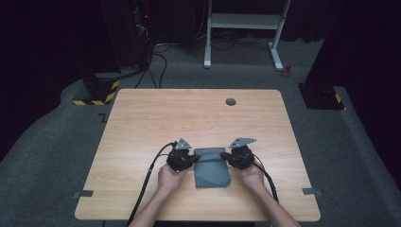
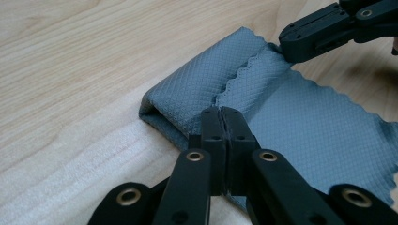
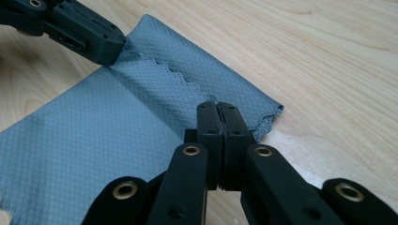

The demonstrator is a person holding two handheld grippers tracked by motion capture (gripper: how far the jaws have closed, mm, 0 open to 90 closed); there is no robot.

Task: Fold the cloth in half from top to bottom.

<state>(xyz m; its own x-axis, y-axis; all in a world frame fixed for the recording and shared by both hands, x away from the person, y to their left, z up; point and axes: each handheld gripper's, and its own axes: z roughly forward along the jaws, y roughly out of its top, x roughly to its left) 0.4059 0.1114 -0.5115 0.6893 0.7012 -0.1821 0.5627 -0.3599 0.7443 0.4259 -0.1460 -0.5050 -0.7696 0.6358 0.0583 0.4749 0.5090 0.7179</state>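
Folding a grey cloth (image 1: 212, 168) near the front edge of the table (image 1: 142, 123), midway between the two hands. Far edge already turned over toward the person, its scalloped hem lying across the flat part.

Left gripper (image 2: 220, 115): jaws pressed together, pinching the folded layer at the cloth's left end. Right gripper (image 3: 217, 110): jaws likewise pressed together, pinching the same folded layer at the right end. Whether each pinch takes in both layers or the top one alone cannot be told from these angles.

To do the fold well: keep both pinches level and equally far along. Carry the doubled edge toward the near edge of the cloth at one pace. Hold the span between the grippers taut enough to stay straight, not so taut that the cloth slides on the wood. Lay the hem down parallel to the near edge before letting go. Press lightly along the crease only after release.

Containers: none on the table. Apart from the cloth, just a small round grommet (image 1: 231, 101) near the far edge.
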